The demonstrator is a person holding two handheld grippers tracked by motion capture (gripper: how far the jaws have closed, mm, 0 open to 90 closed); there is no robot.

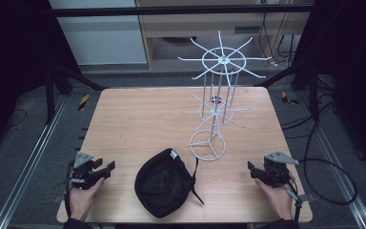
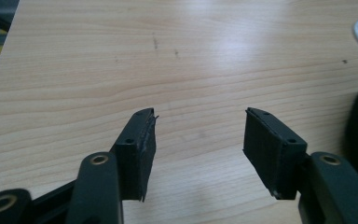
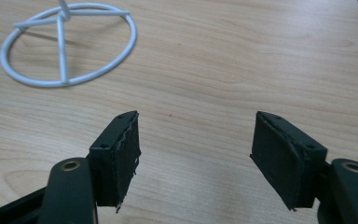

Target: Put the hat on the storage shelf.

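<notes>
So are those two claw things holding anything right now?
No. The left gripper and right gripper are both open over bare table; the black cap lies untouched.

I see a wooden tabletop (image 1: pixel 138 114) on grey floor (image 1: pixel 24 157), metal rails (image 1: pixel 33 157) flanking it, a pale cabinet (image 1: pixel 105 38) beyond the far edge, dark curtains (image 1: pixel 9 57) at both sides.

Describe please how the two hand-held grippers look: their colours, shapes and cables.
The left black two-jaw gripper and the right black two-jaw gripper each carry a grey three-cornered plate on top. Each is held in a bare hand, with a dark sleeve edge at the wrist. Close up, the flat black rectangular pads have worn, frayed edges, and brass-coloured rings sit at the jaw joints. A black cable loops away from the right one.
</notes>
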